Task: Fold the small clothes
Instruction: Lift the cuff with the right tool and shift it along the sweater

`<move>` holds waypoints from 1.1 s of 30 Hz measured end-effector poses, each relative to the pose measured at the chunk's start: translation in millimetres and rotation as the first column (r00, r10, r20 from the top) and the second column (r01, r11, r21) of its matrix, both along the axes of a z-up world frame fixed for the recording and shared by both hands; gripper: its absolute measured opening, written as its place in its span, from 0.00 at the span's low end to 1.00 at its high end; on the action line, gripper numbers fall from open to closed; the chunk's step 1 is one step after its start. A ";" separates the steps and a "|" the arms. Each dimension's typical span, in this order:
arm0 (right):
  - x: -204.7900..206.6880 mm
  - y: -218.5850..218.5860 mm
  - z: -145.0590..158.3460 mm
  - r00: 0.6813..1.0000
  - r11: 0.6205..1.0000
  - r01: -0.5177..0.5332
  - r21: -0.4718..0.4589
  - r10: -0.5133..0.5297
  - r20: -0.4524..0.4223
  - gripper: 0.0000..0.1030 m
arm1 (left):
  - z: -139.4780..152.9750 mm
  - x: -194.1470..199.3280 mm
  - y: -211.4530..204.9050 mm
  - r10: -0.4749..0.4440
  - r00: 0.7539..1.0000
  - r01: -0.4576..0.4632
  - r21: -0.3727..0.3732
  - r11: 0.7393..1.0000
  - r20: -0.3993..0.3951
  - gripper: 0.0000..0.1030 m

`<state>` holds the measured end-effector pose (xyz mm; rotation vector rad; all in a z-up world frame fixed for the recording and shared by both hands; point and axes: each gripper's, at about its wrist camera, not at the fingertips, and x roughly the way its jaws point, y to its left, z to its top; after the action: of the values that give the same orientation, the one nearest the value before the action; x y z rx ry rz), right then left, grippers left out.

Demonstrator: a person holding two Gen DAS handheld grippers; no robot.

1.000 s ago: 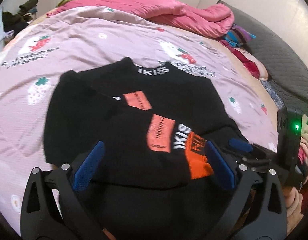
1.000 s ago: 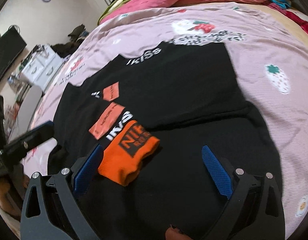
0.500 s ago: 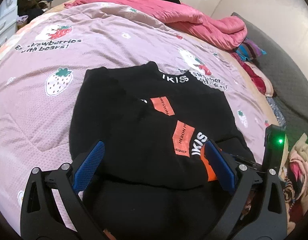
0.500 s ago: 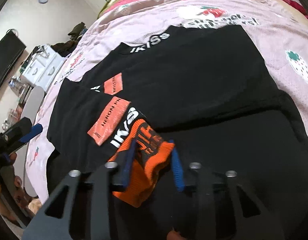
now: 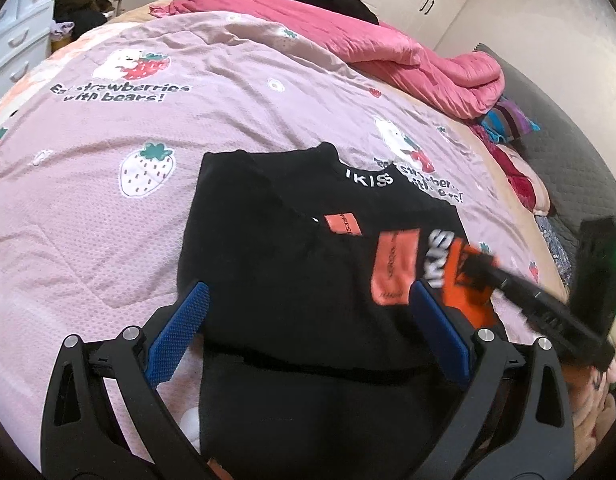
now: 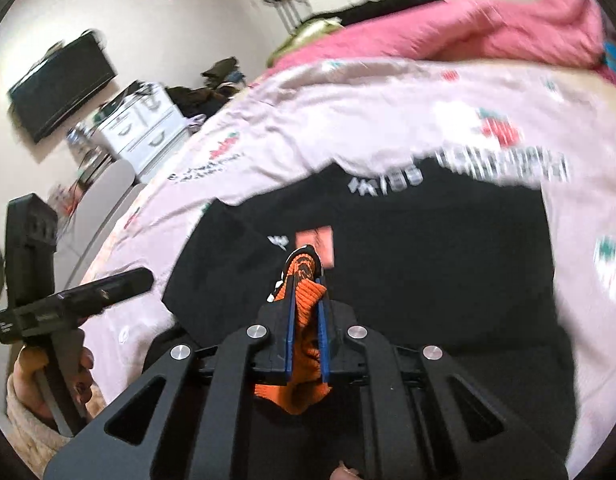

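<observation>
1. In the right wrist view the right gripper (image 6: 306,292) has its jaws pressed together on the orange cuff (image 6: 304,276) of the black sweater (image 6: 427,264); the knit bunches up between the blue pads (image 6: 290,328) and spills out below them at the lower centre of the frame.
2. The left wrist view shows the same pinch from the side: at the right of the frame the right gripper (image 5: 479,268), blurred, grips the orange cuff (image 5: 465,300) and holds it above the sweater's body.
3. The left gripper (image 5: 308,324) has its jaws spread wide, the blue pads (image 5: 180,332) at either side of the lower half of the frame. The black sweater (image 5: 292,280) lies below and between them, but the pads do not press on it.
4. The sweater lies flat at the centre of both views, collar toward the top with white lettering, and orange patches (image 5: 393,266) on the sleeve folded across the front.
5. Under it spreads a pink bedspread (image 5: 108,184) printed with strawberries and bears.
6. A bright pink quilt (image 5: 407,56) is heaped at the upper right of the left wrist view.
7. In the right wrist view the left gripper (image 6: 116,280) shows at the left edge, held by a hand (image 6: 40,376) in a fluffy sleeve; a white drawer unit (image 6: 144,132) and a dark screen (image 6: 60,84) stand at the upper left.
</observation>
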<state>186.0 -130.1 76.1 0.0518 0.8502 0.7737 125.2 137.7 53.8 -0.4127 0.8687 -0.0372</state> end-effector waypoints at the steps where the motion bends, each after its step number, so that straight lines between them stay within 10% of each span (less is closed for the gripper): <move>1: 1.9 2.3 9.2 0.999 1.000 -0.008 -0.012 0.008 0.032 0.08 | 1.5 -0.2 1.1 0.005 1.000 -0.005 0.000 1.000 0.002 0.91; 10: 35.6 -18.9 47.7 0.987 0.998 0.044 -0.045 -0.036 0.159 0.08 | 3.7 3.9 5.6 0.025 1.000 -0.025 -0.005 1.000 0.001 0.91; 33: 58.3 -66.2 -6.7 0.983 0.982 0.177 -0.071 -0.173 0.067 0.08 | -18.8 61.2 -19.5 -0.065 0.997 0.067 0.041 0.997 -0.051 0.91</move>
<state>244.3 -196.3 69.5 0.0340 0.8054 0.5743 186.5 118.2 35.0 -0.3462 0.9306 -0.0693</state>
